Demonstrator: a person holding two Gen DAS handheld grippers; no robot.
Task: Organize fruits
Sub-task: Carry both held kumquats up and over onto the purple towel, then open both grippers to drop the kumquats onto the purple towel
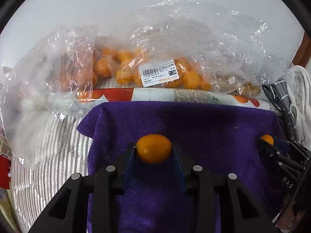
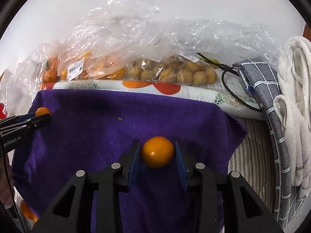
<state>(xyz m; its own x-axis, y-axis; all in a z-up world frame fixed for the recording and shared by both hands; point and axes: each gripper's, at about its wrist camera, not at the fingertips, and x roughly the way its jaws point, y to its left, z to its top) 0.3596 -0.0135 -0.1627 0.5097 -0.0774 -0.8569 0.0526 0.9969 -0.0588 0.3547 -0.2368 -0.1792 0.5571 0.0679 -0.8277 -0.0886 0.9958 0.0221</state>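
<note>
Against the white wall, clear plastic bags [image 1: 194, 38] were piled along the back. Orange kumquats were seen bagged at the left & centre, pale brown round fruits [image 2: 175, 71] at the right. In front of them a purple towel [image 1: 194, 120] was spread, its far edge laid over a floral cloth [image 1: 155, 94] on which the bags rested. Striped fabric [image 1: 48, 174] was seen under the towel's left side. A white towel [image 2: 297, 97] & a grey checked cloth [image 2: 272, 116] were bunched at the far right, w/ a black cable [image 2: 231, 93] looped beside them.

The left gripper [image 1: 154, 151] was pointed down over the towel & clenched on the left kumquat [image 1: 154, 148]: both blue pads were pressed against the fruit's sides. Whether that fruit touched the towel cannot be told.

The right gripper [image 2: 157, 153] was angled down over the towel's right half, well apart from the left one. The right kumquat [image 2: 157, 151] was seen between its pads, but a thin gap was left on each side, so it was released, not gripped.

A barcode price label [image 1: 158, 72] was stuck on the centre bag. One more orange fruit [image 2: 27, 211] was partly seen at the towel's near-left corner.
</note>
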